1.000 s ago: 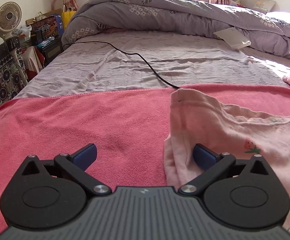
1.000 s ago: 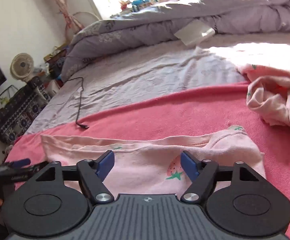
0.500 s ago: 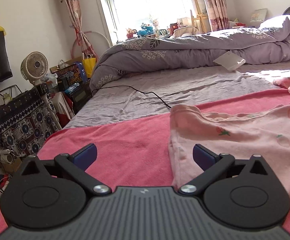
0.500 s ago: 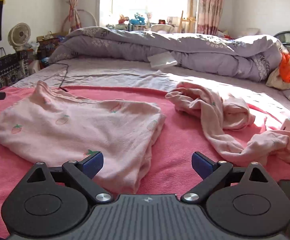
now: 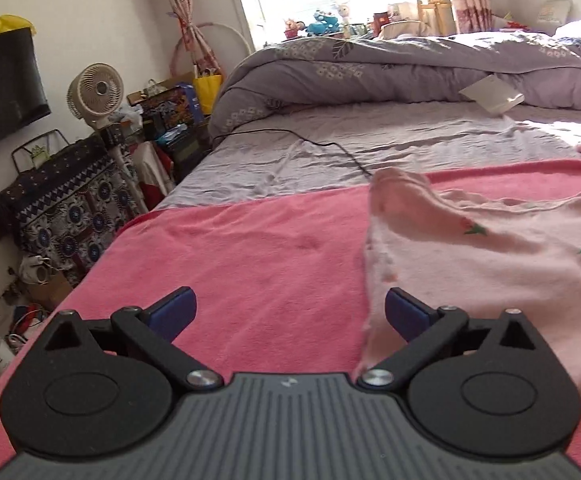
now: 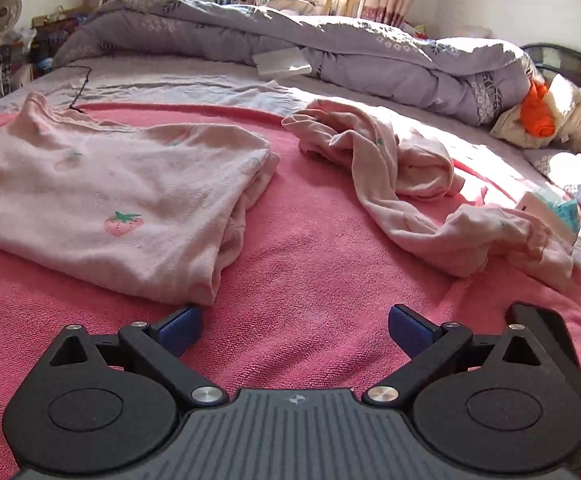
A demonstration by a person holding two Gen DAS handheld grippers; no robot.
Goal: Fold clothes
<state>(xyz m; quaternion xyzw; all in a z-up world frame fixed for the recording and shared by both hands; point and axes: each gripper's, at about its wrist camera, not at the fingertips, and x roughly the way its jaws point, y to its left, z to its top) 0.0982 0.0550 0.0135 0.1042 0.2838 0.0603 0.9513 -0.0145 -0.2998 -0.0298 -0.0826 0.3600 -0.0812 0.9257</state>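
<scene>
the folded pink top [image 6: 102,200], a soft knit printed with small strawberries, lies in the left half of the right wrist view as a rough rectangle of doubled layers, its thick rounded fold edge facing the centre of the frame. it rests on a pink towel [image 6: 310,280] with a nubbly terry pile that covers the lower part of both views. in the left wrist view the same top [image 5: 490,248] fills the right side, one corner puckered up near mid-frame and its frayed-looking side edge running down to the gripper body. a second pink garment [image 6: 402,184], still crumpled into twisted ropey folds, sprawls across the right centre of the right wrist view, apart from the folded one.

the left gripper [image 5: 288,312] has its blue-padded fingers spread wide, holding nothing, the right-hand pad just beside the top's edge. the right gripper [image 6: 294,330] is likewise spread and empty over bare towel, its left-hand pad near the top's lower corner.

a wrinkled grey sheet [image 5: 330,152] lies beyond the towel, crossed by a thin black cable [image 5: 322,144], with a puffy lavender floral duvet [image 6: 330,40] heaped along the top of the frame
</scene>
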